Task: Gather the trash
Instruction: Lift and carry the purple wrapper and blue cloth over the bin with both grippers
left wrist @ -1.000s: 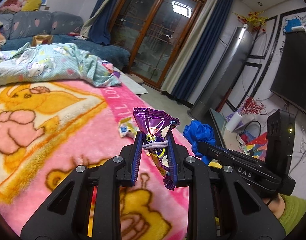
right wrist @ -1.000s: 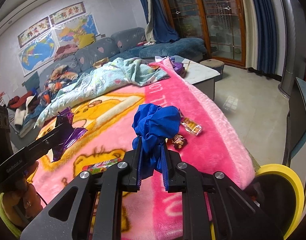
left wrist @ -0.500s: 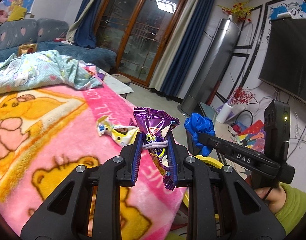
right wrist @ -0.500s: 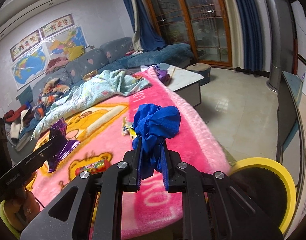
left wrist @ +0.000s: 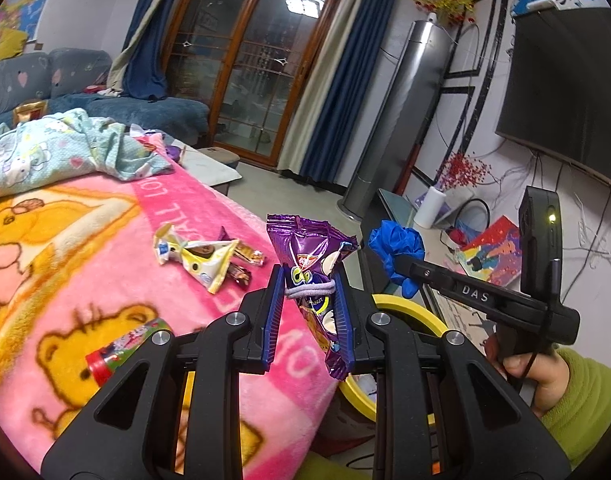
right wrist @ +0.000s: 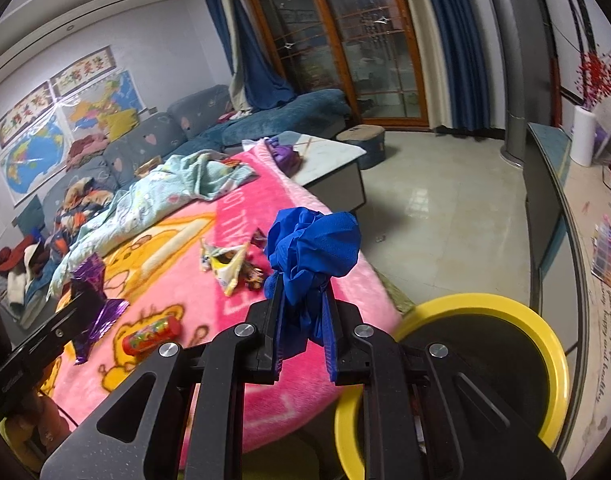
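Nearest, left hand-held gripper [left wrist: 310,300] pinching a crinkled purple foil snack wrapper [left wrist: 311,256] upright. At 3 o'clock, right hand-held gripper [right wrist: 303,310] clamping a crumpled blue plastic glove [right wrist: 313,240], poised beside the yellow-rimmed round black bin [right wrist: 537,332], probably for dropping. Farther, at 11 o'clock, loose candy wrappers [left wrist: 203,258] on the pink fleece blanket [left wrist: 105,248].

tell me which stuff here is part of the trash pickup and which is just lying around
Trash job: purple wrapper in left gripper; blue crumpled bag in right gripper; yellow-rimmed bin; loose wrappers; red tube.

Lying about: pink blanket; teal quilt; paper roll.
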